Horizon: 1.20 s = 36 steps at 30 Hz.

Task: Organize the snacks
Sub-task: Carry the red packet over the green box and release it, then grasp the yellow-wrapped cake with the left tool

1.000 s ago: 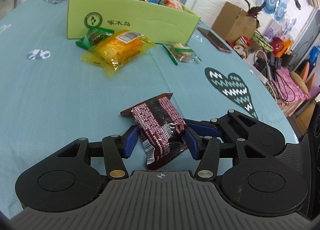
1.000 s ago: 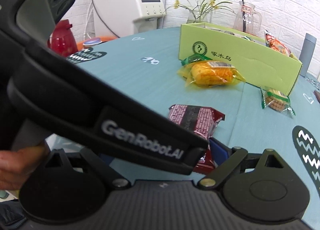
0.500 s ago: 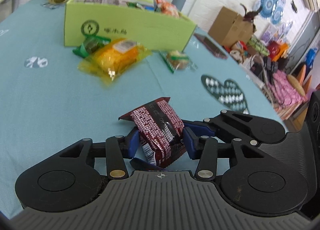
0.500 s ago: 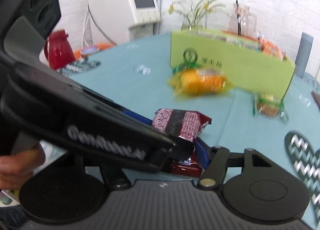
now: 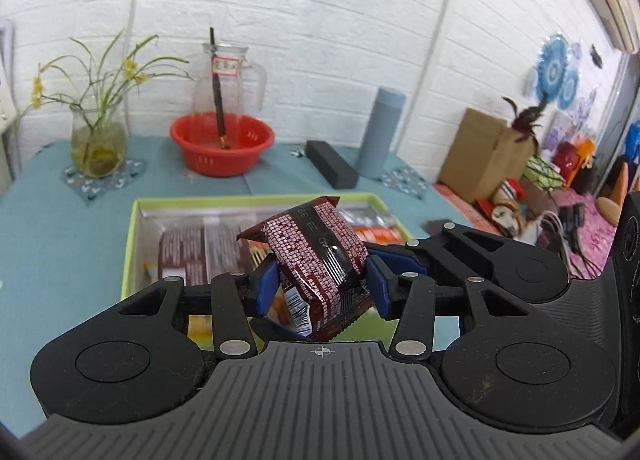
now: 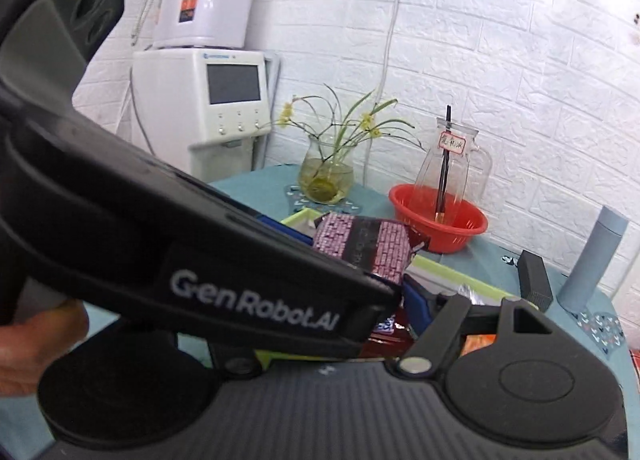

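Our left gripper [image 5: 320,284] clamps the dark red snack packet [image 5: 316,256] above the green box [image 5: 130,244]. We cannot tell our right gripper's [image 6: 400,300] state; its jaws have just been opening.

Maroon snack packet [image 5: 318,256] tilted above green box [image 5: 130,244]

Dark red snack packet [image 5: 320,260]: glossy, crinkled plastic film with reflective highlights. Left gripper [image 5: 320,284]: matt black plastic links, smooth blue pads [image 5: 266,286], bright metal pivot pins, ribbed grey housing. Lime-green snack box [image 5: 130,244]: matt cardboard. Teal tablecloth [image 5: 56,228]: matt woven cloth. Red perforated basin [image 5: 222,148]: smooth plastic. Clear pitcher [image 5: 224,76]: glossy glass. Brown carton [image 5: 480,156]: matt cardboard. White brick-pattern wall [image 5: 320,20]: rough finish.
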{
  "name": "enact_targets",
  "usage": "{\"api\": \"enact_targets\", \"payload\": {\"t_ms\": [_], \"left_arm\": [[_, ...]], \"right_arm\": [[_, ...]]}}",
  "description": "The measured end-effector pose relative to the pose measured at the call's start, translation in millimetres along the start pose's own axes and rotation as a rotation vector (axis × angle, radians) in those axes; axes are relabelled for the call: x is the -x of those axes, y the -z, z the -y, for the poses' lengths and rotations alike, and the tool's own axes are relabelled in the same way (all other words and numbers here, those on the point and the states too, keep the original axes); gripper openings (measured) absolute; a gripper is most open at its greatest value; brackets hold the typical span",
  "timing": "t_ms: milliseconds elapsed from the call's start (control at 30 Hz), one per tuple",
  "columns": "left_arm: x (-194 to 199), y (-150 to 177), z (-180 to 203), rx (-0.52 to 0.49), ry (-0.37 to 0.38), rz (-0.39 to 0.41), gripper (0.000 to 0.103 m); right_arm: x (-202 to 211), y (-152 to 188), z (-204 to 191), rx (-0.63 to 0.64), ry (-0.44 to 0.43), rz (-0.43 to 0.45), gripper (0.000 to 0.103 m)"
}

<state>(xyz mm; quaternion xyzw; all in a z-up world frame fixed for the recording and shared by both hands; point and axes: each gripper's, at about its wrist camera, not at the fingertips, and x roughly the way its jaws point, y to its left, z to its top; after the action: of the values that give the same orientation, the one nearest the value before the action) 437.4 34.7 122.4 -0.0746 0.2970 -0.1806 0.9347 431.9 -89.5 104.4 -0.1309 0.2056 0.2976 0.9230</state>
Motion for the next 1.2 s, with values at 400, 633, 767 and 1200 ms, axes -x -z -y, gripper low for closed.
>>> {"api": "enact_targets", "payload": {"t_ms": [400, 633, 767, 1200], "left_arm": [[43.3, 30.2, -16.5, -0.012, -0.024, 0.096, 0.067], [29.6, 95.3, -17.1, -0.071, -0.071, -0.123, 0.059], [5.5, 104.7, -26.1, -0.033, -0.048, -0.197, 0.035], [49.6, 146.9, 13.9, -0.055, -0.047, -0.209, 0.017]], "right_arm": [[62.7, 39.1, -11.4, -0.077, -0.023, 0.065, 0.092], [37.1, 94.4, -63.4, -0.053, -0.148, -0.197, 0.092], [5.0, 94.9, -68.6, -0.048, -0.146, -0.267, 0.092], [56.1, 107.6, -108.2, 0.021, -0.157, -0.258, 0.092]]}}
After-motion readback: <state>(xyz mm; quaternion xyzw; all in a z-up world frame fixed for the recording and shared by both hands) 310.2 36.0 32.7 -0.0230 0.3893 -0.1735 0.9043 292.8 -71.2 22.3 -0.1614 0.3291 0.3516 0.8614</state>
